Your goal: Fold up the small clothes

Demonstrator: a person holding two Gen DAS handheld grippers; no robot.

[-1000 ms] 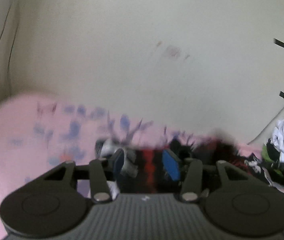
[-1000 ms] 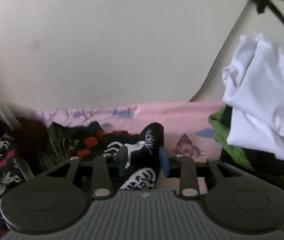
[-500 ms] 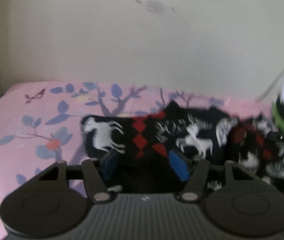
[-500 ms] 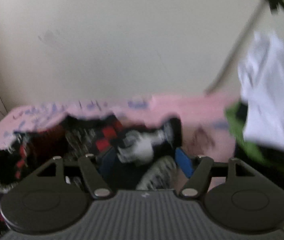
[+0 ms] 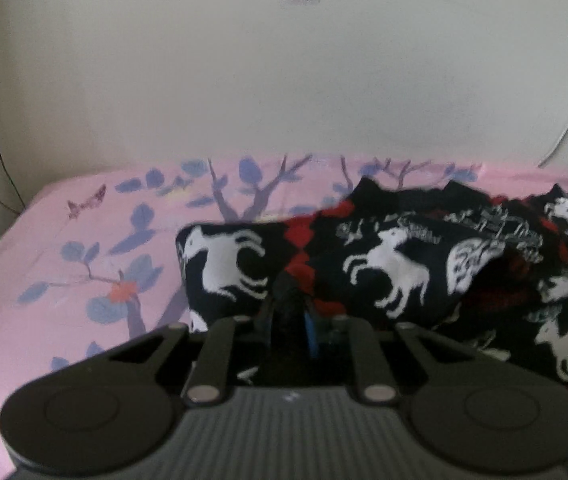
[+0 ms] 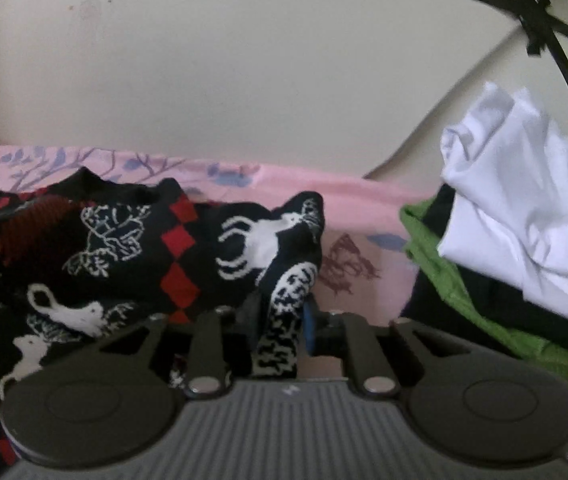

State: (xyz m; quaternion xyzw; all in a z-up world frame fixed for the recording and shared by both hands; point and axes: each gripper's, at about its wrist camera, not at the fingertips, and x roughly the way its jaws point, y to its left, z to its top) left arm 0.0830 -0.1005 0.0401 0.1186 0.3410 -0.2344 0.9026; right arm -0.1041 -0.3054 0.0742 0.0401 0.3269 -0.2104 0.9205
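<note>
Black knit garment (image 5: 384,264) with white horses and red diamonds, lay rumpled and partly folded on the pink sheet, near edge lifted and bunched

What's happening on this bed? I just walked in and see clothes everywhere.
A person with a gripper in each hand is folding a black knit sweater patterned with white horses and red diamonds. The left gripper and the right gripper are each clamped on a pinch of it near opposite ends. The sweater lies rumpled on the pink floral bedsheet, not yet neatly folded. A pile with a white garment over a green one sits to the right.
</note>
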